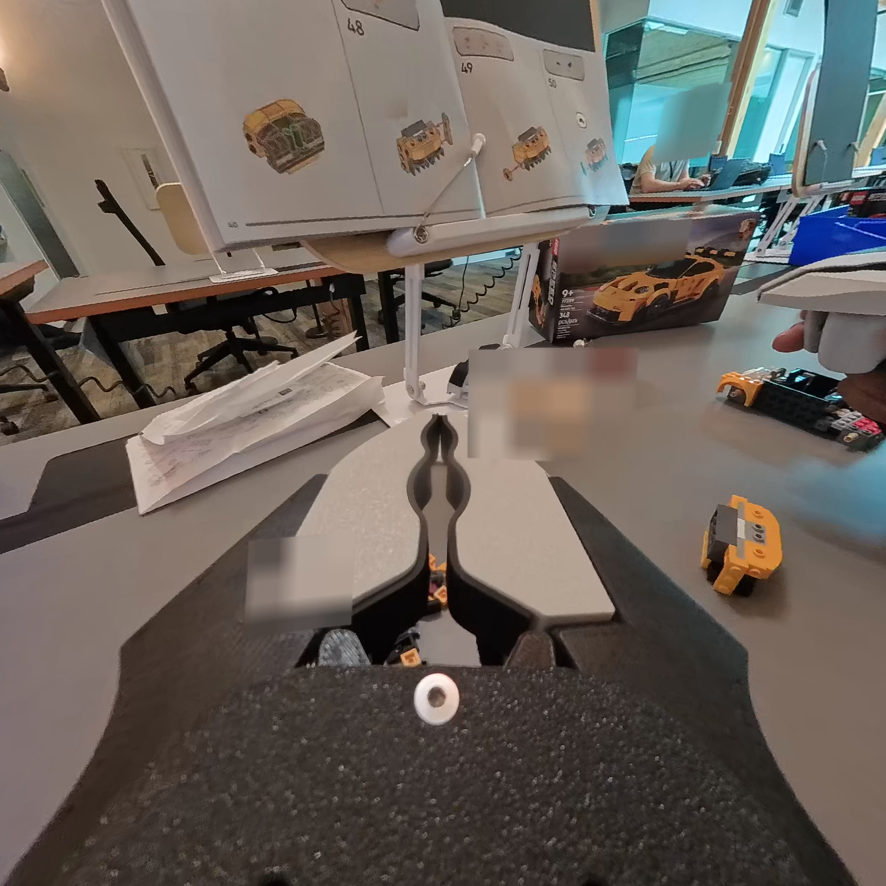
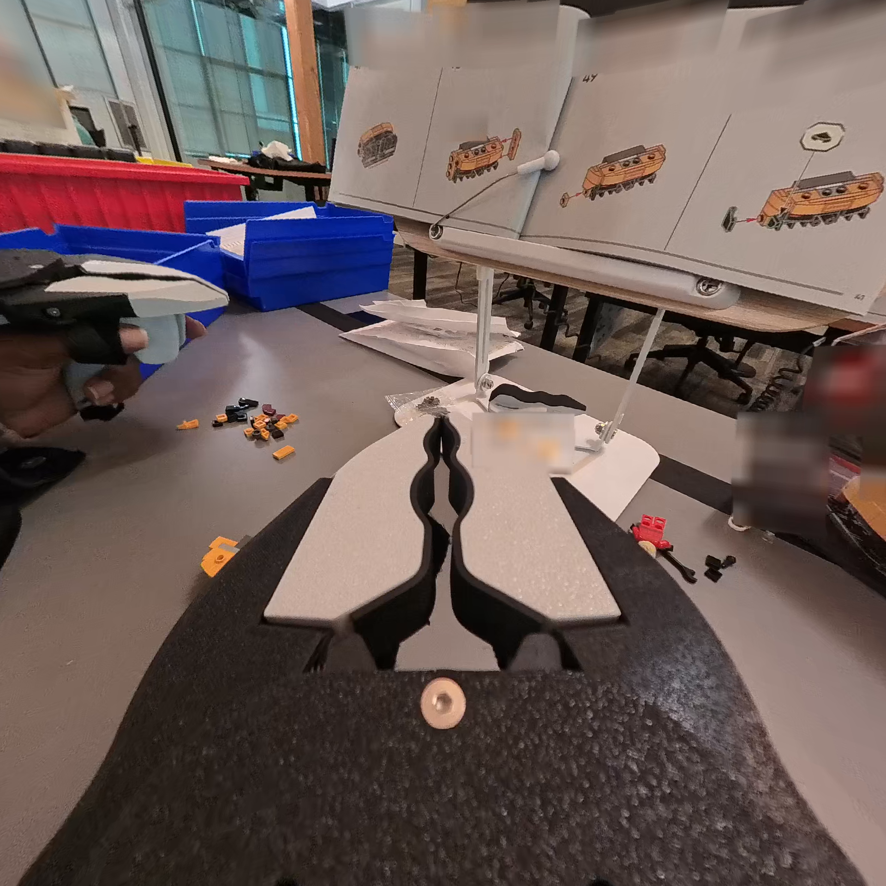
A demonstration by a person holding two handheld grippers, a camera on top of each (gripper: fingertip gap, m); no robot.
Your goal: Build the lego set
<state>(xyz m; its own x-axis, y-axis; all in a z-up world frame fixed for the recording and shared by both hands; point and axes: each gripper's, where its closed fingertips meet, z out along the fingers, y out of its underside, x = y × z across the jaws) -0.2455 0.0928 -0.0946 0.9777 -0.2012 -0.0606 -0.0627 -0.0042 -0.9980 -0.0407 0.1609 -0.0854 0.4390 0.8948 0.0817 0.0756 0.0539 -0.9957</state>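
Observation:
My left gripper (image 1: pixel 437 423) is shut and empty, held over the grey table (image 1: pixel 623 503). Small orange and black loose pieces (image 1: pixel 437 582) show through the gap under its fingers. An orange and black sub-assembly (image 1: pixel 740 546) lies to its right. A long black chassis with an orange fender (image 1: pixel 805 407) lies farther right, by my right gripper (image 1: pixel 824 287). In the right wrist view my right gripper (image 2: pixel 440 424) is shut and empty. The loose pieces (image 2: pixel 261 422) lie ahead to its left, near my left gripper (image 2: pixel 144 287). The orange sub-assembly (image 2: pixel 218 556) peeks out beside the right gripper's body.
An open instruction booklet (image 1: pixel 383 120) sits on a white stand (image 2: pixel 618 460) ahead. The set's box (image 1: pixel 642 287) stands behind, and paper bags (image 1: pixel 249 422) lie at left. Blue bins (image 2: pixel 307 249) and a red bin (image 2: pixel 96 192) stand at the back. A red piece (image 2: pixel 649 532) and black pieces (image 2: pixel 719 565) lie at right. About 20 cm separates my left fingertips from my right. The red piece (image 2: pixel 649 532) is closer to my right gripper, around 20 cm from its tips; the left tips are 35 cm off.

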